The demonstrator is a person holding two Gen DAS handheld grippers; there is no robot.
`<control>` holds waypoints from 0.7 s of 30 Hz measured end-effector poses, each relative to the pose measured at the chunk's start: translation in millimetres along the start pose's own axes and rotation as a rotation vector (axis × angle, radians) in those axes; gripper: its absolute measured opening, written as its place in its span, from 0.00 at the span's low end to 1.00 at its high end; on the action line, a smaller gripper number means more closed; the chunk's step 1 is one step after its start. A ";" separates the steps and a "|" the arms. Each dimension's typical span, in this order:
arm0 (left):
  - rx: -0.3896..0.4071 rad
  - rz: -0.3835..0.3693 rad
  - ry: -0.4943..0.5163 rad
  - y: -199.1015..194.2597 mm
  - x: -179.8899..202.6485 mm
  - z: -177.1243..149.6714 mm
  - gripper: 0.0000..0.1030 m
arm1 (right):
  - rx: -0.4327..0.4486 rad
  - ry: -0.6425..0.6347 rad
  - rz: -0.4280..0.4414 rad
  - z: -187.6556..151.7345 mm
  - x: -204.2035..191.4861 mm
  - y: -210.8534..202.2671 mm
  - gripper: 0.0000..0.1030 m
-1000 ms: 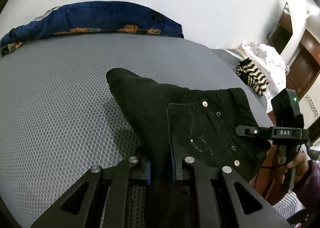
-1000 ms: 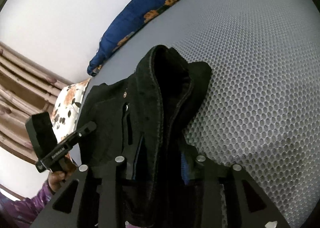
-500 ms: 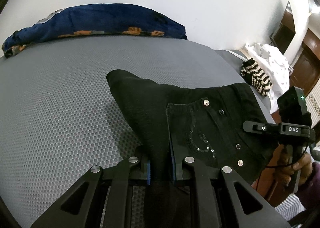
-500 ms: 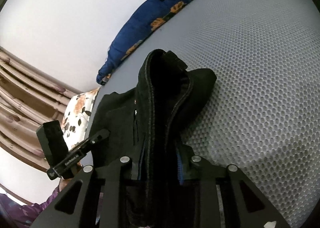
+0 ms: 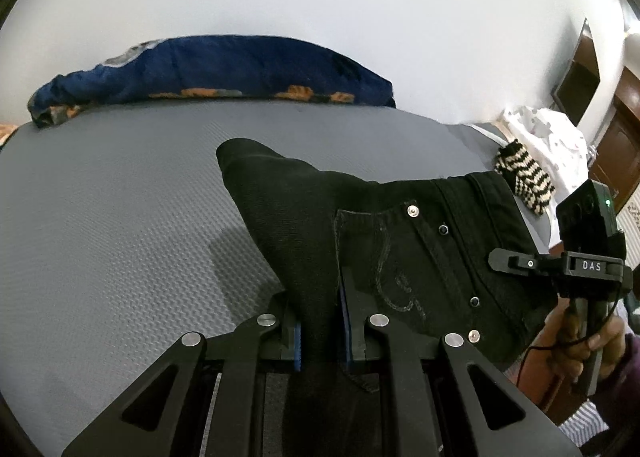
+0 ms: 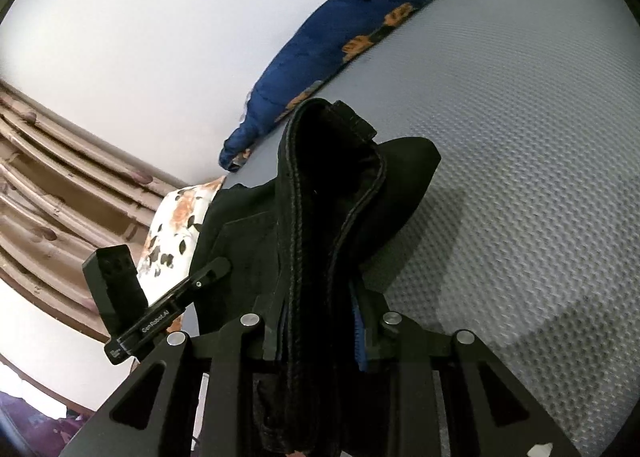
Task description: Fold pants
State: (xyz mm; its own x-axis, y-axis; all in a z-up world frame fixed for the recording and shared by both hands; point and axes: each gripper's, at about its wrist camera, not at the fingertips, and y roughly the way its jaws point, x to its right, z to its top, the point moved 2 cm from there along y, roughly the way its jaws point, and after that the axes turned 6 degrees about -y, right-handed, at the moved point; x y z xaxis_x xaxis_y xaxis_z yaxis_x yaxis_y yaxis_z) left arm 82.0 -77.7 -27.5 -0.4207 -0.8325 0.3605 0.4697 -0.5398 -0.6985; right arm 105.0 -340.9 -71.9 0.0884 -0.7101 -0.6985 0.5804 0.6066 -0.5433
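Black pants (image 5: pixel 380 237) with a stitched back pocket and metal rivets hang lifted above a grey honeycomb mattress (image 5: pixel 100 217). My left gripper (image 5: pixel 322 333) is shut on a fold of the black cloth by the pocket's edge. In the right wrist view my right gripper (image 6: pixel 320 325) is shut on the thick seamed waistband of the pants (image 6: pixel 320 185), which bunches up in front of the jaws. Each view shows the other gripper out at the side: the right gripper (image 5: pixel 520 263) held in a person's hand, and the left gripper (image 6: pixel 200 279).
A dark blue pillow with orange flowers (image 5: pixel 224 73) lies along the mattress's far edge by the white wall. A black-and-white striped cloth (image 5: pixel 524 181) and white cloth (image 5: pixel 552 137) lie at the right. A floral pillow (image 6: pixel 176 229) and brown curtains (image 6: pixel 48 177) show in the right wrist view.
Both grippers have risen a little with the pants still gripped, and the cloth's shadow on the mattress has grown. The waistband in the right jaws looks more tightly pinched.
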 end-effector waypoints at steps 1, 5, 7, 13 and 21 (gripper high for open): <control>0.005 0.002 -0.001 -2.3 -2.6 2.5 0.14 | 0.000 -0.003 0.002 1.5 -2.2 0.8 0.23; 0.027 0.013 -0.006 -11.6 -12.2 14.0 0.14 | 0.004 -0.017 0.018 10.0 -18.3 9.7 0.23; 0.038 0.018 -0.008 -16.8 -18.4 20.6 0.14 | 0.006 -0.024 0.023 13.3 -25.2 13.3 0.23; 0.073 0.040 -0.005 -31.9 -36.8 41.6 0.14 | 0.008 -0.047 0.045 28.2 -48.6 30.9 0.23; 0.115 0.068 -0.014 -41.8 -64.4 68.3 0.14 | 0.009 -0.075 0.073 46.4 -70.2 56.7 0.23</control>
State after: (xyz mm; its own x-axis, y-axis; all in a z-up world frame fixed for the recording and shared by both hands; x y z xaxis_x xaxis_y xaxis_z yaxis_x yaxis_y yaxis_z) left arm 142.4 -10.0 20.8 -0.3743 -0.8689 0.3238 0.5830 -0.4921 -0.6465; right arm 169.2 -273.2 -32.1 0.1912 -0.6888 -0.6993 0.5773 0.6551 -0.4875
